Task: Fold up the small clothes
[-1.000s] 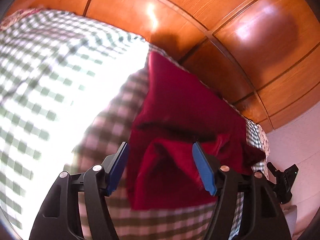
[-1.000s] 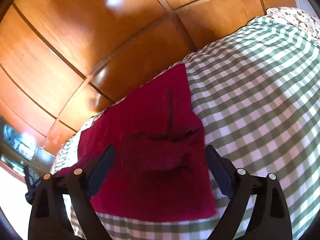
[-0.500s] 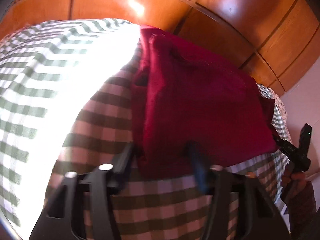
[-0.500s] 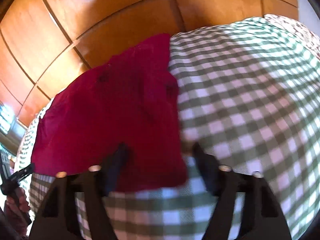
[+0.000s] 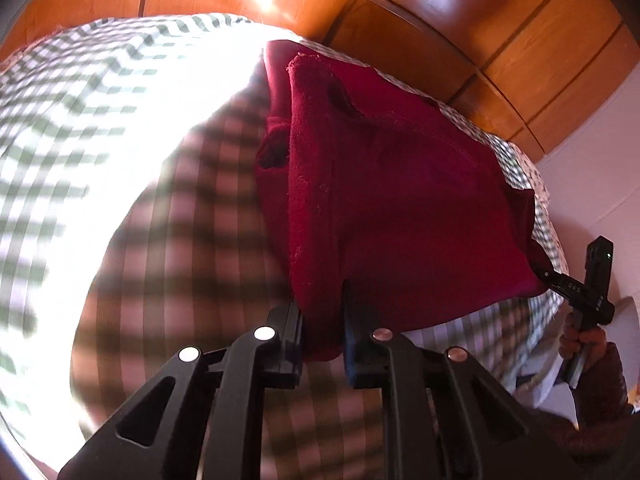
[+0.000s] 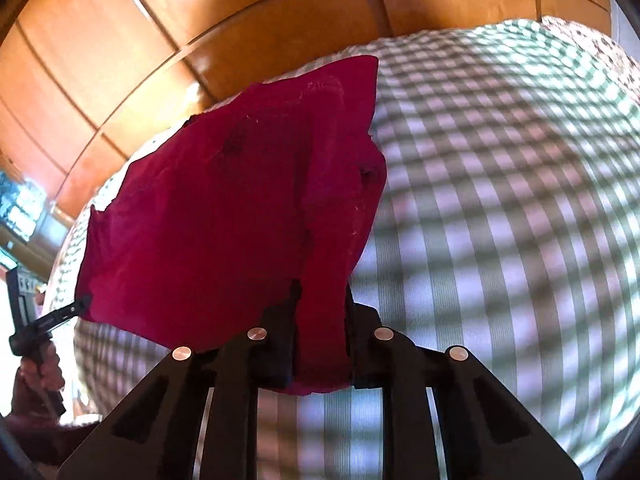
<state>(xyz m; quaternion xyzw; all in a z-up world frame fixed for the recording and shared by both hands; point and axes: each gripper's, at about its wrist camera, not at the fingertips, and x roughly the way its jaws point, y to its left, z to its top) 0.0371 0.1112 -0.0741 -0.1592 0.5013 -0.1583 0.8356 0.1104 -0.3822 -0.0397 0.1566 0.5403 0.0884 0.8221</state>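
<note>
Two grippers, left (image 5: 323, 322) and right (image 6: 321, 330), fingers clamped on red garment (image 5: 400, 200); "DAS" on right gripper's arm.

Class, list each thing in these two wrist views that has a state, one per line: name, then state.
Left tool: just closed, shut on the red garment.
Right tool: just closed, shut on the red garment.
Red garment: partly folded, pinched at two near corners.
Checked bedcover: spread under the garment.

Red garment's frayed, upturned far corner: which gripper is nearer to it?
Left, as a judgement. The left gripper pinches the red garment on the near edge of the side where that frayed corner stands; the right gripper pinches the opposite near corner.
</note>
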